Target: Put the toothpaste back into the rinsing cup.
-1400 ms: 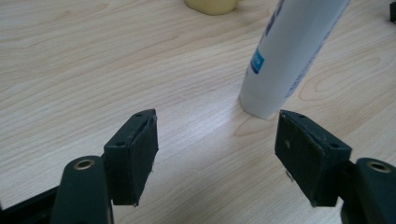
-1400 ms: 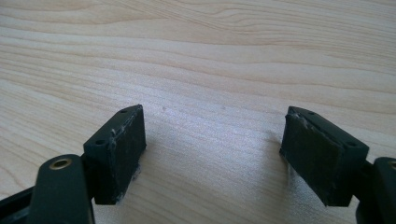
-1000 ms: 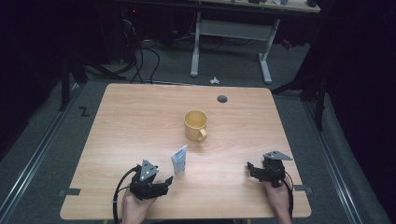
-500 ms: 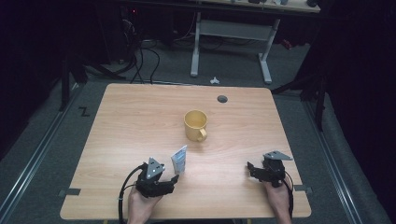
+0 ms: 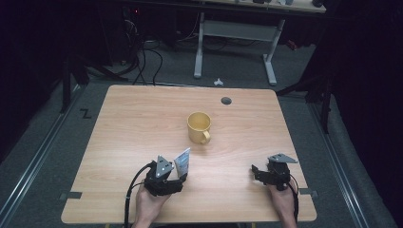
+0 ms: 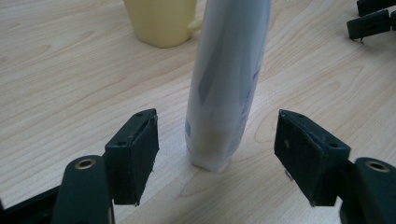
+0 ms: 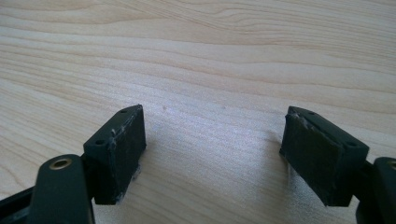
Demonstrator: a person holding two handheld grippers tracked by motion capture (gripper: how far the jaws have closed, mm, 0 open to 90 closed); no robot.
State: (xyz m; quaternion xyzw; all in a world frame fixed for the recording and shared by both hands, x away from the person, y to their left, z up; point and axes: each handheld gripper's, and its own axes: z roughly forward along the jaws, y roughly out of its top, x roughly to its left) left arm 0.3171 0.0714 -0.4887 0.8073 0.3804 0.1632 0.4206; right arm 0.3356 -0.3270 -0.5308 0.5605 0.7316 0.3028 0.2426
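A white tube [image 5: 182, 161] [image 6: 227, 88] stands upright on its cap near the table's front, left of centre. My left gripper [image 5: 178, 176] [image 6: 217, 156] is open, its jaws on either side of the tube's base without touching it. Behind the tube sits a yellow mug [image 5: 198, 127] [image 6: 161, 21] with its handle toward the front. My right gripper [image 5: 255, 172] [image 7: 212, 154] rests open at the front right over bare wood, with nothing between its jaws.
The wooden table [image 5: 142, 123] has a round grommet hole [image 5: 226, 100] near its far edge. On the floor behind stand a desk frame [image 5: 235, 33] and cables [image 5: 142, 52]. The right gripper's jaws [image 6: 371, 18] appear at the top right of the left gripper view.
My left gripper has slid forward and right toward the tube, so its jaws now flank the tube's base. The right gripper has stayed still.
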